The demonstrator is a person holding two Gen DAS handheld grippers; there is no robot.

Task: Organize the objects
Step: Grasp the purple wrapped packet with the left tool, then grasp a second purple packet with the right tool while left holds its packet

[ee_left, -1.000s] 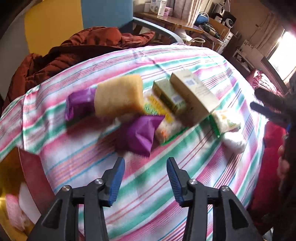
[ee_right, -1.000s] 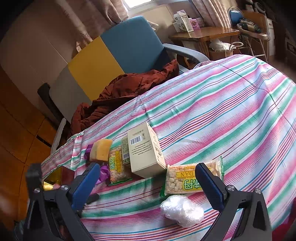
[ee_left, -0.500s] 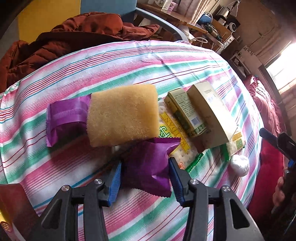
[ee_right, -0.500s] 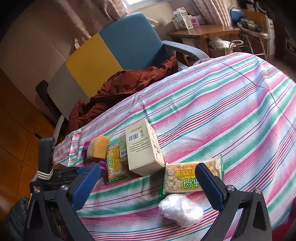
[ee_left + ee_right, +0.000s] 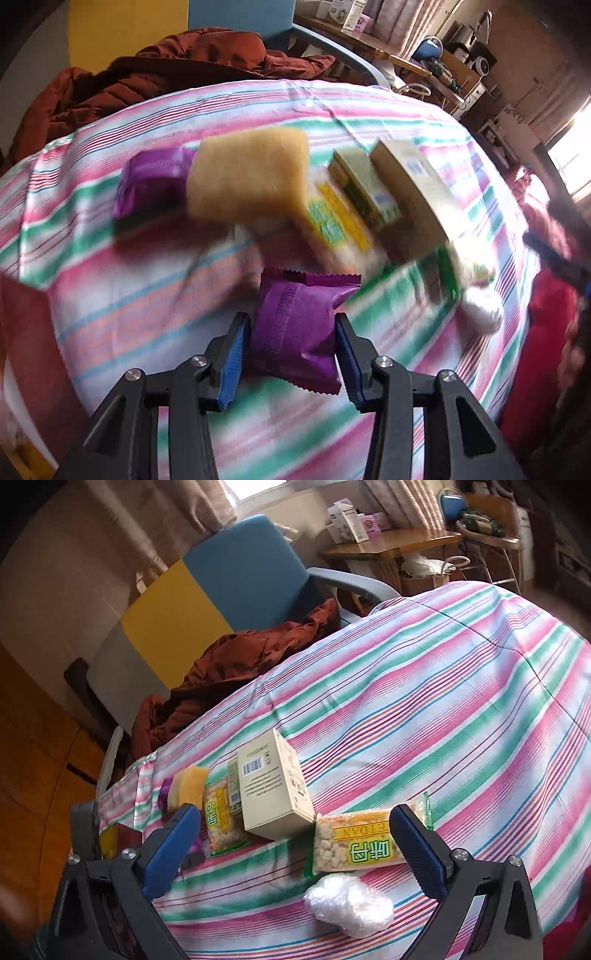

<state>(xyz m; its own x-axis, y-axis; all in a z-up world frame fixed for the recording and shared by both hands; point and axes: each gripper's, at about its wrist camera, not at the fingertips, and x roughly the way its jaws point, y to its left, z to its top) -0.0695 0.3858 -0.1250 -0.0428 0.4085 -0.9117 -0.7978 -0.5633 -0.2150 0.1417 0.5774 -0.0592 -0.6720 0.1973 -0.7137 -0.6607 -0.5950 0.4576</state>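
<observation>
Snacks lie in a pile on the striped tablecloth (image 5: 147, 295). In the left wrist view my left gripper (image 5: 291, 343) has a purple snack packet (image 5: 295, 325) between its blue pads; the jaws are closing and both pads touch the packet's sides. Beyond it lie a yellow sponge-like block (image 5: 247, 177), a second purple packet (image 5: 151, 181), a green box (image 5: 364, 188) and a beige box (image 5: 410, 192). My right gripper (image 5: 295, 812) stands wide open above a yellow-green snack pack (image 5: 354, 845) and a clear plastic wad (image 5: 347, 904), holding nothing.
A rust-brown jacket (image 5: 236, 664) lies on a blue and yellow chair (image 5: 243, 572) behind the table. A dark red container (image 5: 22, 332) sits at the table's left edge. A wooden side table (image 5: 391, 542) with boxes stands at the back.
My left gripper came down onto the purple packet and its jaws closed in on it. The packet now sits apart from the pile. The right gripper's view barely shifted.
</observation>
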